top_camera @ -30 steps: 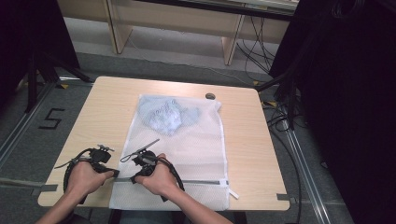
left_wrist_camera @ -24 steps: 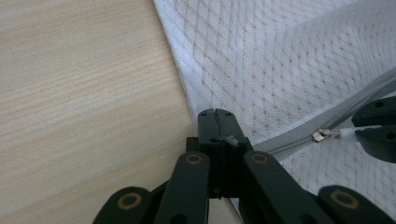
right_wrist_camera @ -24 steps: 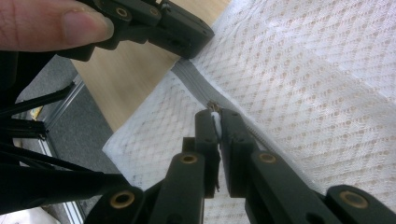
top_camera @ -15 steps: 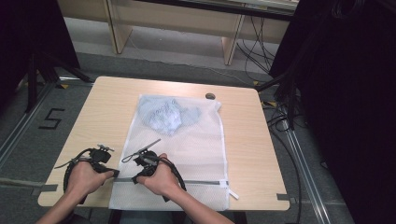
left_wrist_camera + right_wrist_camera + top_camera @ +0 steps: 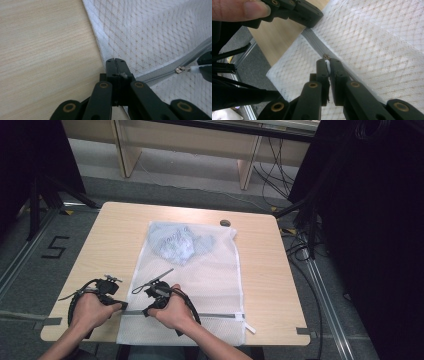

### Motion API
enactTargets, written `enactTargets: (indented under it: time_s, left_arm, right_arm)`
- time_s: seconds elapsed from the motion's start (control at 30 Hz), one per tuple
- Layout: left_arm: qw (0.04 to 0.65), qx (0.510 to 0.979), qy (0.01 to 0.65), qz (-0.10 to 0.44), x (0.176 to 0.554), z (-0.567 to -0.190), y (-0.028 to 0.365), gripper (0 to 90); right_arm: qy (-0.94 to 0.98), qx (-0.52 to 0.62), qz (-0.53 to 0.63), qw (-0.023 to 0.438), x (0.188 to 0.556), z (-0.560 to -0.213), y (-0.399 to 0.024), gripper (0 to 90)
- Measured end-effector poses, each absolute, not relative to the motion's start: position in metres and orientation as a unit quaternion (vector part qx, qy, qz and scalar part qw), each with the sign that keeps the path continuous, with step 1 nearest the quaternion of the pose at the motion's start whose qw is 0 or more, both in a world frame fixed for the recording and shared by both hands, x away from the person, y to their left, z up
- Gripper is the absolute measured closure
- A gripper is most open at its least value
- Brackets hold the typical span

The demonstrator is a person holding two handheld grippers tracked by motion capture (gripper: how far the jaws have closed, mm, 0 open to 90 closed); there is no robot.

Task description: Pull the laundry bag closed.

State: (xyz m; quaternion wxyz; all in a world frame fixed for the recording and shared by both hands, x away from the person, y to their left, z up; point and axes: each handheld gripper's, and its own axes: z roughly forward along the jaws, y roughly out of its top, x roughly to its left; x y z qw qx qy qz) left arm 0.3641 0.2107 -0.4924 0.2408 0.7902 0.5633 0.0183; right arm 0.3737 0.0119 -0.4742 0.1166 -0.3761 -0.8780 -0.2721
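A white mesh laundry bag (image 5: 210, 275) lies flat on the wooden table (image 5: 112, 237), with a light blue garment (image 5: 175, 242) inside its far end. A grey zipper (image 5: 215, 315) crosses its near end. My left gripper (image 5: 121, 306) is shut on the bag's left edge at the zipper's end (image 5: 115, 61). Just right of it, my right gripper (image 5: 146, 311) is shut on the zipper's white pull tab (image 5: 327, 65). The metal slider (image 5: 181, 69) sits on the grey zipper tape (image 5: 160, 75). The left gripper (image 5: 309, 18) appears at the top of the right gripper view, under a thumb (image 5: 239, 10).
A small dark round object (image 5: 225, 223) lies at the table's far edge. Black cables trail from both grippers over the near left corner. A taped "5" (image 5: 56, 247) marks the floor at left. Wooden furniture legs (image 5: 247, 170) and loose cables stand beyond the table.
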Motion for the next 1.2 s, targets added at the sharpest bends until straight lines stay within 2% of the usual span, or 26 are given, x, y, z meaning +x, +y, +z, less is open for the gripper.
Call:
enactTargets:
  time_s: [0.3,0.33,0.43,0.47,0.5,0.67,0.73,0.77,1.2]
  left_arm:
    - [0.241,0.79,0.564,0.019,0.364,-0.492,0.21,89.9]
    - [0.241,0.79,0.564,0.019,0.364,-0.492,0.21,89.9]
    - [0.241,0.79,0.564,0.019,0.364,-0.492,0.21,89.9]
    - [0.241,0.79,0.564,0.019,0.364,-0.492,0.21,89.9]
    - [0.241,0.789,0.565,0.019,0.364,-0.492,0.21,89.9]
    - [0.241,0.789,0.565,0.019,0.364,-0.492,0.21,89.9]
    - [0.241,0.79,0.564,0.019,0.364,-0.492,0.21,89.9]
    - [0.241,0.789,0.564,0.019,0.364,-0.492,0.21,89.9]
    - [0.241,0.79,0.563,0.019,0.364,-0.492,0.21,89.9]
  right_arm:
    - [-0.882,-0.373,-0.266,0.11,0.375,-0.472,0.009,87.2]
    - [-0.885,-0.375,-0.256,0.097,0.374,-0.47,0.009,87.1]
    - [-0.884,-0.377,-0.257,0.102,0.374,-0.47,0.008,87.2]
    - [-0.879,-0.38,-0.262,0.117,0.374,-0.47,0.007,87.2]
    - [-0.884,-0.379,-0.255,0.098,0.374,-0.47,0.007,87.2]
    - [-0.885,-0.379,-0.251,0.103,0.376,-0.469,0.005,87.2]
    - [-0.881,-0.376,-0.261,0.119,0.376,-0.47,0.004,87.2]
    - [-0.883,-0.383,-0.251,0.102,0.375,-0.469,0.004,87.1]
    - [-0.883,-0.387,-0.246,0.101,0.377,-0.467,-0.002,87.2]
